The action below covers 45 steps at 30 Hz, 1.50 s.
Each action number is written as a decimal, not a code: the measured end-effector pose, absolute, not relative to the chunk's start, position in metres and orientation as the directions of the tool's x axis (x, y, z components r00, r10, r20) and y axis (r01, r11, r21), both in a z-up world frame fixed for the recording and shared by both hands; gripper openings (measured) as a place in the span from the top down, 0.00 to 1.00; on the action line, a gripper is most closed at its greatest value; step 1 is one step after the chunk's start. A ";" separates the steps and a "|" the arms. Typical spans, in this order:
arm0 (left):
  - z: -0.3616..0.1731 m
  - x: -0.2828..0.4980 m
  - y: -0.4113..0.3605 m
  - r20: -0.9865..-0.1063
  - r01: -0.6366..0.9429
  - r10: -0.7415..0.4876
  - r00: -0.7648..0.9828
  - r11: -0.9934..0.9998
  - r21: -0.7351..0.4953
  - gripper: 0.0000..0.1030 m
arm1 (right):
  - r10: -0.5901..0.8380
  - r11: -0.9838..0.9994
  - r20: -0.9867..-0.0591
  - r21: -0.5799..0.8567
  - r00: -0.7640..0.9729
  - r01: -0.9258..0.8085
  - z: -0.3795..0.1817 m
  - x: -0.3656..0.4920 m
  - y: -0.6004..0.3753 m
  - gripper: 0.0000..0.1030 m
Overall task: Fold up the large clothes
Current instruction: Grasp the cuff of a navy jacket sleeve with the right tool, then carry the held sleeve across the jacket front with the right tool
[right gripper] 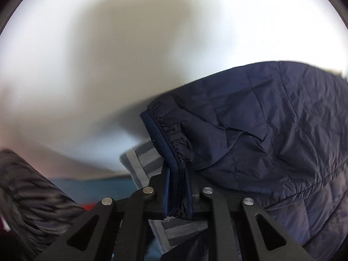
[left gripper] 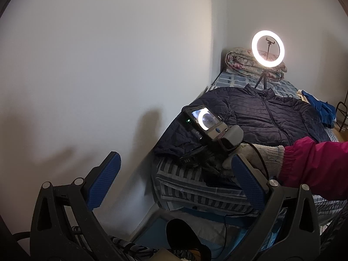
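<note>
Right wrist view, closest thing first: the right gripper [right gripper: 177, 187] has its two fingers pinched together on the elastic cuff [right gripper: 167, 139] of a navy quilted jacket [right gripper: 271, 130], w/ the gathered cuff edge wedged between the blue pads [right gripper: 166, 187]. The sleeve runs up and to the right from there, puffy, creased. Under the cuff a bit of striped grey sheet [right gripper: 141, 158] shows, and behind it only blurred pale wall [right gripper: 108, 54].

Left wrist view: the left gripper [left gripper: 176, 180] is spread wide, blue pads [left gripper: 104, 180] well apart, nothing between them, held in the air at the foot of the bed [left gripper: 195, 187] and pointing at the wall corner. Just past its right finger, a gloved hand [left gripper: 256, 154] in a pink sleeve [left gripper: 315, 165] holds the other gripper unit, its small screen [left gripper: 205, 118] lit, down at the jacket's near sleeve by the bed's edge.

Further on, the jacket lies front up, spread flat across the bed, collar toward the far end, zip closed as far as I can see. A blue garment [left gripper: 322, 108] sits crumpled just beside its far right side. Beyond the collar a lit ring light [left gripper: 268, 49] stands on a small tripod, and behind that a rolled floral quilt [left gripper: 243, 63] rests against the back wall.
</note>
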State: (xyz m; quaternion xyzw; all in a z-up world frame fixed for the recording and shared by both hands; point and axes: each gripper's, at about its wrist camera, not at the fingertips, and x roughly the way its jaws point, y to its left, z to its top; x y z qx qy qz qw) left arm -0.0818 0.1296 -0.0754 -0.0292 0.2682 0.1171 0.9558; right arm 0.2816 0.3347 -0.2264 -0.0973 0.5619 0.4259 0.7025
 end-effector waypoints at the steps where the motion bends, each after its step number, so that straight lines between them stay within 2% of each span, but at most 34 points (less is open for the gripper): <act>1: -0.075 -0.082 0.130 -0.519 -0.240 0.209 0.829 0.971 0.008 0.00 | 0.508 0.624 -0.862 0.368 -0.001 -0.689 -0.225 0.286 0.329 0.91; 7: -0.074 -0.072 0.127 -0.524 -0.233 0.210 0.826 0.972 0.022 0.00 | 0.573 0.665 -0.818 0.432 0.045 -0.609 -0.203 0.310 0.284 0.92; 15: -0.071 -0.042 0.113 -0.514 -0.193 0.179 0.839 0.981 0.028 0.00 | 0.563 0.752 -0.803 0.399 0.196 -0.525 -0.162 0.339 0.195 0.93; 26: -0.050 0.054 0.059 -0.526 -0.013 0.033 0.850 0.999 0.042 0.00 | 0.467 0.879 -0.787 0.362 0.404 -0.310 -0.124 0.359 0.043 0.93; 29: -0.043 0.086 0.045 -0.539 0.043 -0.037 0.841 0.999 -0.002 0.00 | 0.425 0.905 -0.791 0.350 0.441 -0.244 -0.105 0.379 0.020 0.93; 31: -0.039 0.104 0.036 -0.538 0.062 -0.052 0.841 0.998 0.001 0.00 | 0.395 0.919 -0.791 0.343 0.468 -0.195 -0.107 0.382 -0.003 0.93; 34: -0.037 0.131 0.024 -0.536 0.041 -0.012 0.844 0.998 0.042 0.00 | 0.348 0.936 -0.793 0.323 0.499 -0.140 -0.107 0.382 -0.031 0.93; 39: -0.055 0.153 0.021 -0.532 0.026 -0.013 0.846 1.000 0.017 0.00 | 0.266 0.960 -0.813 0.273 0.518 -0.064 -0.130 0.404 -0.081 0.93; 42: -0.070 0.164 0.011 -0.575 0.050 -0.028 0.818 0.998 0.023 0.00 | 0.227 0.968 -0.823 0.251 0.520 -0.024 -0.142 0.416 -0.109 0.93; 45: -0.073 0.167 0.003 -0.578 0.066 -0.023 0.816 0.996 0.053 0.00 | 0.195 0.972 -0.822 0.236 0.534 0.009 -0.148 0.427 -0.136 0.93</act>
